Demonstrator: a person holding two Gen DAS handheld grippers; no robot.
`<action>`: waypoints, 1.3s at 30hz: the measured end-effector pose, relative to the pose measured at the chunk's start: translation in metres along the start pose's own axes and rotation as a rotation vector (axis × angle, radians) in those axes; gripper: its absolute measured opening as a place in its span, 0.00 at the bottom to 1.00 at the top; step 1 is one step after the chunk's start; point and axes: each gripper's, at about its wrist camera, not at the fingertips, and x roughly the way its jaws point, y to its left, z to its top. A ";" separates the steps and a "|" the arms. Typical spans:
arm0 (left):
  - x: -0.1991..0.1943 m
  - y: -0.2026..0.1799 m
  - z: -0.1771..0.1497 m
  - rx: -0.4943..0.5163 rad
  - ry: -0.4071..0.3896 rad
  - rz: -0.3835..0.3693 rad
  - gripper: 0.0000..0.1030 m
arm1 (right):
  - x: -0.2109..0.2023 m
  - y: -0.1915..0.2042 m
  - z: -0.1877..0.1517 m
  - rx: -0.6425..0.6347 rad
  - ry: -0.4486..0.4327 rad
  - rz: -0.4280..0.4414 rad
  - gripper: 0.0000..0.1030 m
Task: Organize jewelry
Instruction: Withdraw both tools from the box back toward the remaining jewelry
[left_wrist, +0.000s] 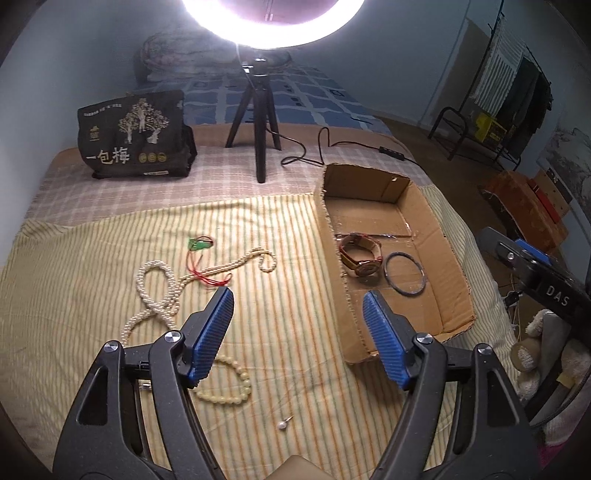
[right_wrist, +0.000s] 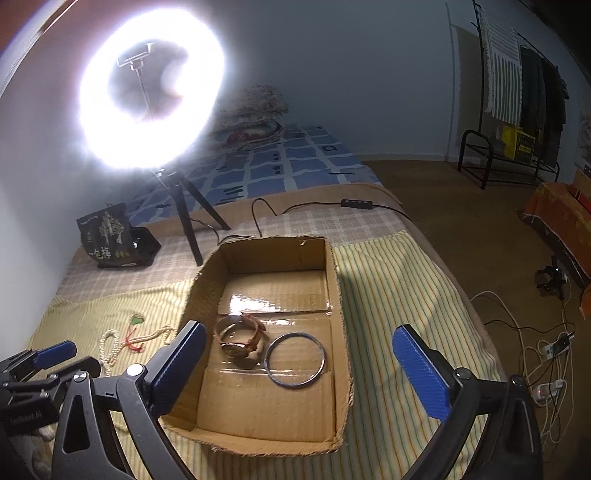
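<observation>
I keep both claws released above the bed, because nothing is between their pads at this moment. The left gripper (left_wrist: 298, 299) stands with jaws apart over the striped cloth (left_wrist: 277, 236), empty, and the right gripper (right_wrist: 299, 341) is spread wide over the cardboard box (right_wrist: 341, 354), also empty.

The box lies at about 2 o'clock from my left claw. It serves as the collecting place, so the watch (right_wrist: 238, 338) and the thin bangle (right_wrist: 296, 360) rest already on its floor, the bangle just beside the watch at its 3 o'clock, perhaps touching it.

The other jewelry waits on the cloth. The long pearl necklace (left_wrist: 155, 291) lies in loops at 10 o'clock from the left claw, and a green pendant on red cord (left_wrist: 199, 245) is near it, the cord crossing the pearls. A bead bracelet (left_wrist: 236, 384) sits at 7 o'clock, partly hidden under the left finger, and a small pearl earring (left_wrist: 283, 432) lies alone at 6 o'clock.

I judge the task is partly done: two pieces are inside, four outside. The bracelet is the nearest for the left claw. The necklace may tangle with the red cord when lifted
</observation>
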 end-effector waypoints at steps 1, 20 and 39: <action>-0.002 0.003 -0.001 -0.003 -0.004 0.003 0.72 | -0.003 0.002 -0.001 0.001 -0.003 0.004 0.99; -0.034 0.110 -0.016 -0.116 -0.015 0.097 0.72 | -0.027 0.109 -0.048 -0.175 0.052 0.242 0.97; -0.003 0.176 -0.040 -0.255 0.130 0.117 0.60 | 0.051 0.182 -0.096 -0.245 0.349 0.346 0.57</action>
